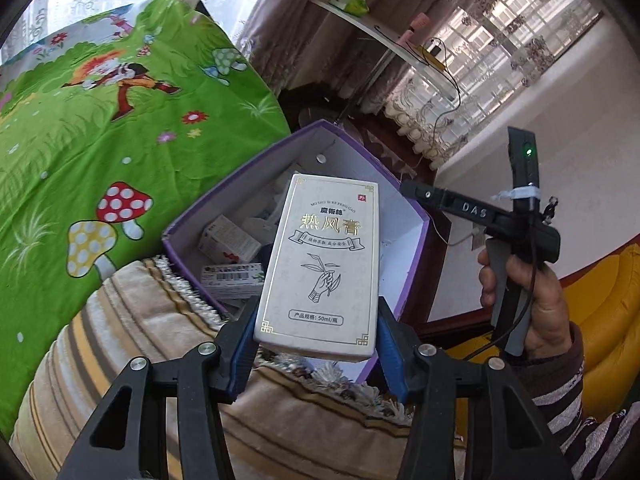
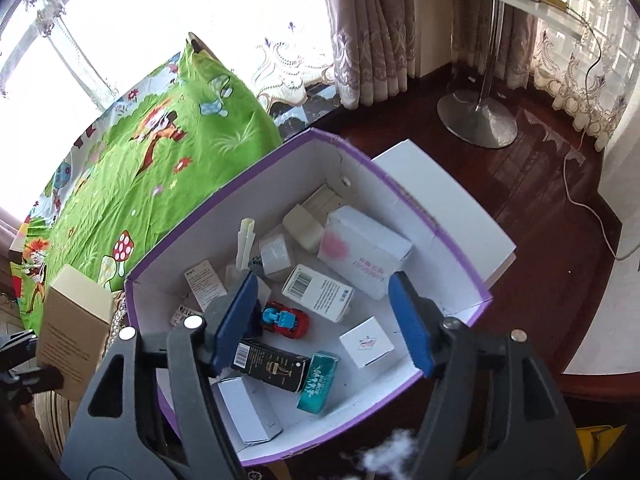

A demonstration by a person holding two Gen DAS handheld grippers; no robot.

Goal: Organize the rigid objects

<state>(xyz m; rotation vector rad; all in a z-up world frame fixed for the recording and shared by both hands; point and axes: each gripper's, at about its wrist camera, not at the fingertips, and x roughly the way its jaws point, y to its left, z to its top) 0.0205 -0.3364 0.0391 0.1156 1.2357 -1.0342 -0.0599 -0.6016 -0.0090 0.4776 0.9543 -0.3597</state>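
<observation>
My left gripper (image 1: 318, 338) is shut on a tall white box with gold print (image 1: 320, 264) and holds it up in front of the purple cardboard box (image 1: 224, 192). The same white box shows at the far left of the right wrist view (image 2: 74, 324). My right gripper (image 2: 324, 320) is open and empty, hovering over the purple box (image 2: 224, 208). Inside it lie several small packages, among them a white box with a pink mark (image 2: 362, 252), a black box (image 2: 272, 364), a teal box (image 2: 318, 382) and a red and blue toy car (image 2: 284, 318).
A green cartoon bedsheet (image 1: 100, 140) lies to the left. A striped fringed blanket (image 1: 132, 344) lies under the purple box. A table on a metal pedestal (image 2: 476, 120) stands on the dark wood floor, with a white cable (image 2: 588, 208) beside it. A yellow cushion (image 1: 612, 320) is at the right.
</observation>
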